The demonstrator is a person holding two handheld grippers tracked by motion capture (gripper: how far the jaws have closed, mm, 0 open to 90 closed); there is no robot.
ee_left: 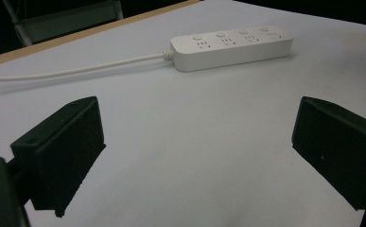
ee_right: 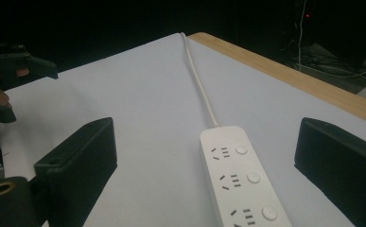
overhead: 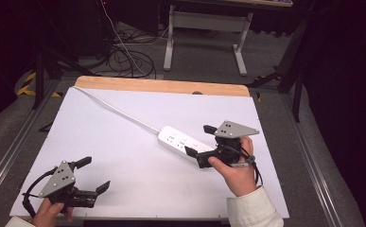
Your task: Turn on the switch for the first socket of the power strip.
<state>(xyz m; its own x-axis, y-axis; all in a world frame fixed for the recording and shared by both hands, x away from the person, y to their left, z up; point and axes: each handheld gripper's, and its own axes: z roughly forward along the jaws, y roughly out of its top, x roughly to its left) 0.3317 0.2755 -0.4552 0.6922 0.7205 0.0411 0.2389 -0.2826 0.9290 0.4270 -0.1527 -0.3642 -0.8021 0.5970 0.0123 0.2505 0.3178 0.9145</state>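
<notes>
A white power strip (overhead: 178, 140) lies slantwise on the white table top (overhead: 124, 156), and its white cable (overhead: 119, 111) runs off to the far left corner. My right gripper (overhead: 199, 140) stands open at the strip's near end. In the right gripper view the strip (ee_right: 239, 179) lies between the two black jaws of the right gripper (ee_right: 204, 146), and neither pad touches it. My left gripper (overhead: 95, 173) rests open at the near left of the table with nothing between its jaws. In the left gripper view the left gripper (ee_left: 197, 127) faces the strip (ee_left: 232, 45), which lies well beyond it.
The table's far edge is a bare wooden strip (overhead: 161, 86). Metal rails (overhead: 313, 156) run along both sides of the table. Behind it stand white desk legs (overhead: 239, 52), and loose cables (overhead: 128, 61) lie on the floor. The other hand's gripper (ee_right: 10, 90) shows far left in the right gripper view.
</notes>
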